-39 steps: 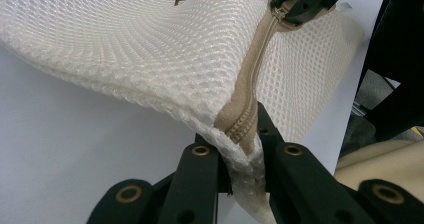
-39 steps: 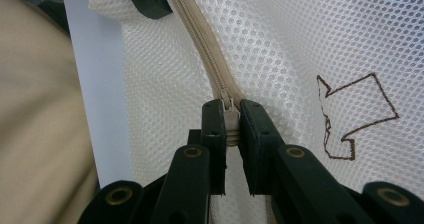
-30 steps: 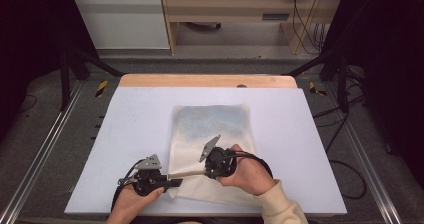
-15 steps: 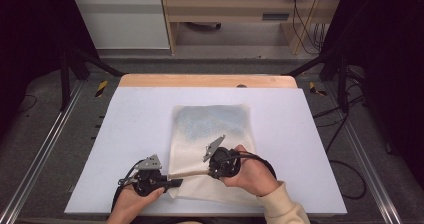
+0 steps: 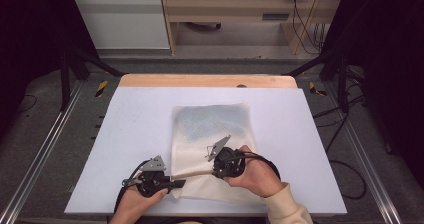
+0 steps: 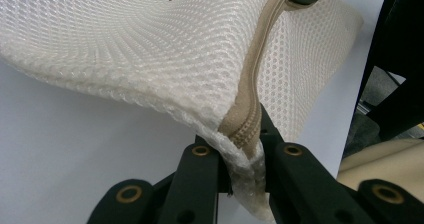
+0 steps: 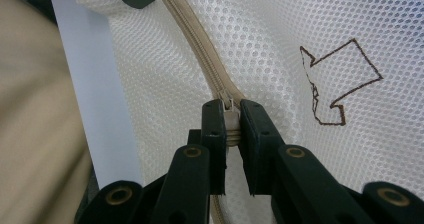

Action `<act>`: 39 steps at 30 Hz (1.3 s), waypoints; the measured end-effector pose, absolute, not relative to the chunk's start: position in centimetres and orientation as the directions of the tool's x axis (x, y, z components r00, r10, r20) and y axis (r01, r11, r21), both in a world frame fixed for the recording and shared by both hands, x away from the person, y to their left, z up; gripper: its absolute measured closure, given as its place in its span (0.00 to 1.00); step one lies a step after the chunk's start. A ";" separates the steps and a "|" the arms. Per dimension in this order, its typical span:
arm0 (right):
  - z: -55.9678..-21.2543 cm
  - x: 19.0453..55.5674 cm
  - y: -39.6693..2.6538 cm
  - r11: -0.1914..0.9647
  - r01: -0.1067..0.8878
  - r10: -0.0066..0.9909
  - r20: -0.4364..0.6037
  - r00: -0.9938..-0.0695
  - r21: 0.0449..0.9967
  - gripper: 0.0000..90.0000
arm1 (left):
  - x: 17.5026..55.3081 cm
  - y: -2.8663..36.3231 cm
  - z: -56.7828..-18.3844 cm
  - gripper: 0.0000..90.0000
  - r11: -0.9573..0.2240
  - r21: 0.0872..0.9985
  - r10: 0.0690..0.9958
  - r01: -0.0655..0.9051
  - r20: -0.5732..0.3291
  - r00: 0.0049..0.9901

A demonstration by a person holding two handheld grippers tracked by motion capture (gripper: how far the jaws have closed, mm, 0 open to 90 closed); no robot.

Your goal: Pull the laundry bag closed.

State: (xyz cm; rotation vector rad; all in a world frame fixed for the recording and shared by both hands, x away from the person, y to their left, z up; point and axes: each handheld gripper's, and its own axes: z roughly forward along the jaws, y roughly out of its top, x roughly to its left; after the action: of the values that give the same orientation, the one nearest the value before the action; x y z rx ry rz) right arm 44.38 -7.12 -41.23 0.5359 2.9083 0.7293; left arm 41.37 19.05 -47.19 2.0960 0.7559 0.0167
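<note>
The mesh bag (image 5: 212,134) zips well if the left claw (image 6: 239,154) pinches its corner tight while the right claw (image 7: 231,126), clamped on the zipper pull (image 7: 230,120), slides straight along the zipper (image 7: 192,39).

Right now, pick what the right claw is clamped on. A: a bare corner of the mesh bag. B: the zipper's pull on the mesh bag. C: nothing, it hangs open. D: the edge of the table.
B: in the right gripper view the right claw is shut on the zipper pull of the mesh bag, at the end of the beige zipper.
</note>
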 end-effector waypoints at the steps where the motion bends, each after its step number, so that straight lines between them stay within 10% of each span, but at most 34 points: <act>1: -41.2 44.4 -7.2 0.823 0.314 0.360 -0.007 -0.933 0.473 0.91 | 41.3 19.1 -47.1 0.93 -0.425 0.750 0.518 0.507 -0.257 0.816; 39: -40.9 44.0 -8.2 0.808 0.327 0.375 0.000 -0.927 0.490 0.91 | 41.6 20.0 -46.8 0.93 -0.411 0.759 0.539 0.505 -0.245 0.806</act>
State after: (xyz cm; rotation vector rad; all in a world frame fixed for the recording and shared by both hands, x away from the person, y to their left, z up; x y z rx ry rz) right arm 44.01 -8.22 -40.87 0.5637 2.8951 0.7575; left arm 41.61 20.02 -46.76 2.0806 0.7705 0.0475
